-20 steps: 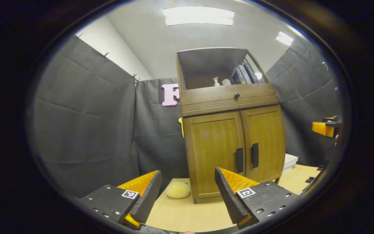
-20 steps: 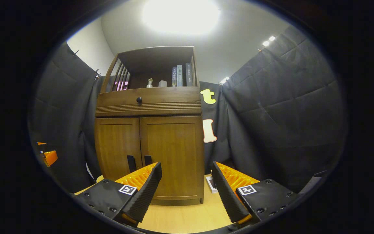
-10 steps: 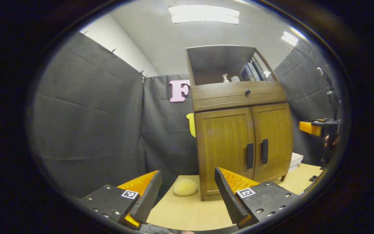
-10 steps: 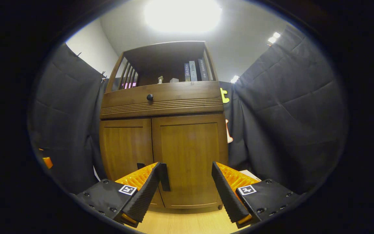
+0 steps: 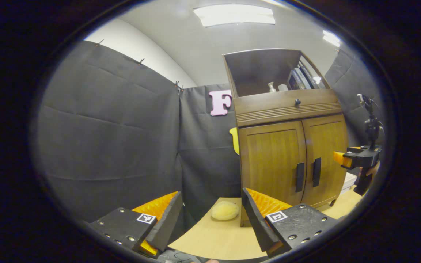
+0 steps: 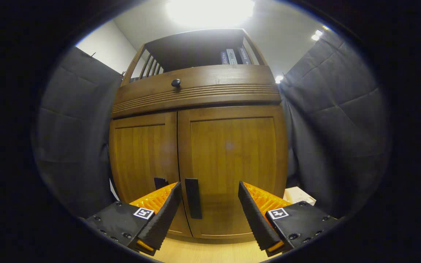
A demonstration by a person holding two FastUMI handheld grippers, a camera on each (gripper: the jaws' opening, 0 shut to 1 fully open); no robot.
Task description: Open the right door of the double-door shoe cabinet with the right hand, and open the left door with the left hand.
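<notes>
Right gripper view: spread right tool (image 6: 208, 204) hides left door's handle (image 6: 160, 182) bottom; left tool (image 5: 210, 213) spread.

Left gripper (image 5: 210, 219): wedge-shaped ribbed fingers on screwed mounting blocks, each bearing a square black-and-white marker. Right gripper (image 6: 208, 215): same build.

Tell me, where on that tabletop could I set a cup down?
The table is bare in front of the cabinet, between the yellow sponge and the near edge. Right of the cabinet it is crowded: a box lies there, and the right gripper hangs open before the right door's handle.
</notes>
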